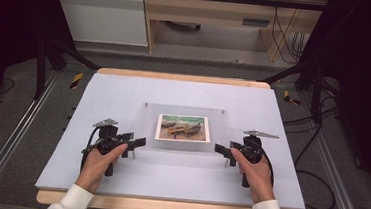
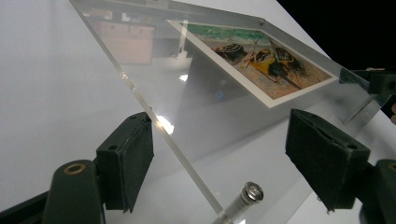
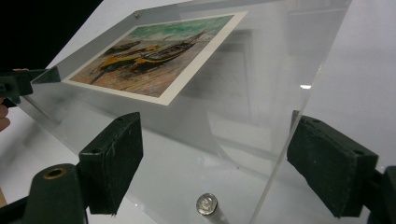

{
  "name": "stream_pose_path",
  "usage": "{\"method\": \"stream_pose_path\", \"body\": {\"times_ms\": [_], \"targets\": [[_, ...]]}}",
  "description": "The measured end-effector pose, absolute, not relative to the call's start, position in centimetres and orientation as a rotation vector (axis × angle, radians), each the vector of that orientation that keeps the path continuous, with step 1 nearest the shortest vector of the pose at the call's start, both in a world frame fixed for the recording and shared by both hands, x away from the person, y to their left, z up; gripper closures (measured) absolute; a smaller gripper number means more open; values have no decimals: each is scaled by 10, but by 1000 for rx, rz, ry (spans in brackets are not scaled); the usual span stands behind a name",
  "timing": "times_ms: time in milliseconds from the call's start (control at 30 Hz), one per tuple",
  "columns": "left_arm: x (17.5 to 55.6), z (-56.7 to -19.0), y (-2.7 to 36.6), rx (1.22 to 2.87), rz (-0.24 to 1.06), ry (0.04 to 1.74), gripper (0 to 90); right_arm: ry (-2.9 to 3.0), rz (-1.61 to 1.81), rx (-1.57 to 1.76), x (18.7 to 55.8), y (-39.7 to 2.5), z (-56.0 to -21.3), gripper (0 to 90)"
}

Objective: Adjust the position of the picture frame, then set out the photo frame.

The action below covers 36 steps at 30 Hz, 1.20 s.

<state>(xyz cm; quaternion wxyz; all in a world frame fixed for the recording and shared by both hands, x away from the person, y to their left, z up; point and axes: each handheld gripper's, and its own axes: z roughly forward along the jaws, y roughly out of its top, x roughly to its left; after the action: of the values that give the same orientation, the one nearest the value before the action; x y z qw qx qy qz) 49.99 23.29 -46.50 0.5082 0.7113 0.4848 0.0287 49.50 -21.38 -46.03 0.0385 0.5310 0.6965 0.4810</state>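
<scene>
1. The left gripper (image 1: 139, 143) sits just off the left edge of the frame (image 1: 146, 126), jaws spread wide and holding nothing.
2. In the left gripper view, that gripper (image 2: 224, 158) has the frame's clear edge (image 2: 154, 116) running between its pads (image 2: 133, 156); the edge passes close by the left pad, but I cannot tell whether it touches.
3. A metal standoff (image 2: 245, 198) sits low between the jaws, at the frame's near corner.
4. The print (image 2: 254, 58) lies ahead and to the right of this gripper, inside the acrylic.
5. The right gripper (image 1: 222, 151) sits just off the frame's right edge, jaws likewise wide apart and empty.
6. In the right gripper view, that gripper (image 3: 229, 163) straddles the frame's near corner (image 3: 275, 163); the clear edge runs up just inside the right pad (image 3: 331, 163), with the left one well clear.
7. A second standoff (image 3: 206, 204) shows low between these jaws.
8. The print (image 3: 154, 53) lies ahead and to the left of this gripper.
9. Each hand (image 1: 99, 163) grips its tool from behind, and the frame rests flat on the mat (image 1: 267, 191) between the two grippers.
</scene>
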Motion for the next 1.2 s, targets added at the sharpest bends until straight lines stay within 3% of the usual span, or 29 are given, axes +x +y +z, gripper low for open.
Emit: {"method": "stream_pose_path", "body": {"times_ms": [500,1200], "targets": [[493,-460,232,1746,109,1144,248,2144,1451,1581,490,-213,-457,206],[453,-445,235,1791,294,1087,470,2109,1330,1362,446,-211,-444,371]]}}
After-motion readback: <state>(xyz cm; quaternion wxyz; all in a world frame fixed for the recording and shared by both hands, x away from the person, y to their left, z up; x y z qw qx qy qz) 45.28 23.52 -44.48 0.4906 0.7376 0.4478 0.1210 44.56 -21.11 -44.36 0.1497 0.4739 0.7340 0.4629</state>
